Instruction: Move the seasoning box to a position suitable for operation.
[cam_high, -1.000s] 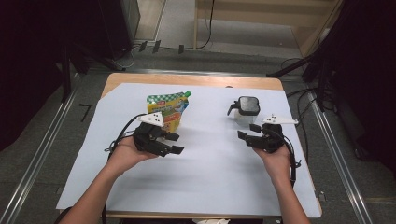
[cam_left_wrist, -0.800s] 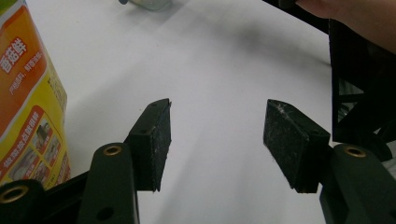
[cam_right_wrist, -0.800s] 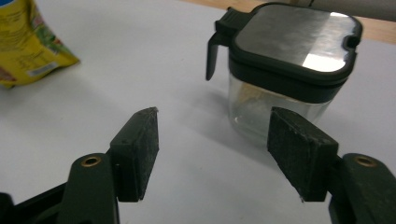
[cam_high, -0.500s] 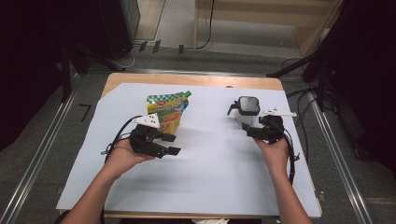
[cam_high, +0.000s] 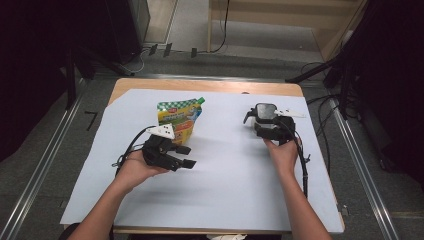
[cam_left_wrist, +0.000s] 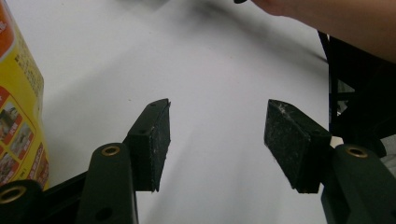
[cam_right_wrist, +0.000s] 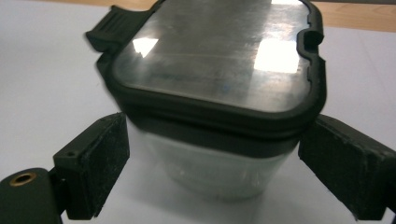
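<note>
A yellow and green food pouch (cam_high: 179, 117) lies flat on the white sheet, just beyond my left gripper (cam_high: 185, 156). In the left gripper view the pouch (cam_left_wrist: 18, 107) runs along the left edge, and the left gripper (cam_left_wrist: 217, 116) stands open over bare sheet with nothing between its pads. A small clear container with a black-rimmed lid (cam_high: 265, 111) stands at the right. My right gripper (cam_high: 262, 122) is open, with one jaw on each side of it. Seen from the right gripper view, the container (cam_right_wrist: 219, 60) sits between the pads (cam_right_wrist: 98, 168), close to both; contact is unclear.
The white sheet (cam_high: 225, 190) covers most of the wooden table (cam_high: 210, 86). Cables (cam_high: 302, 160) trail from the right gripper toward the table's right edge. Dark stands and floor rails surround the table.
My right gripper has moved forward until its jaws reach either side of the container. The left gripper has drifted slightly back and left, staying open.
</note>
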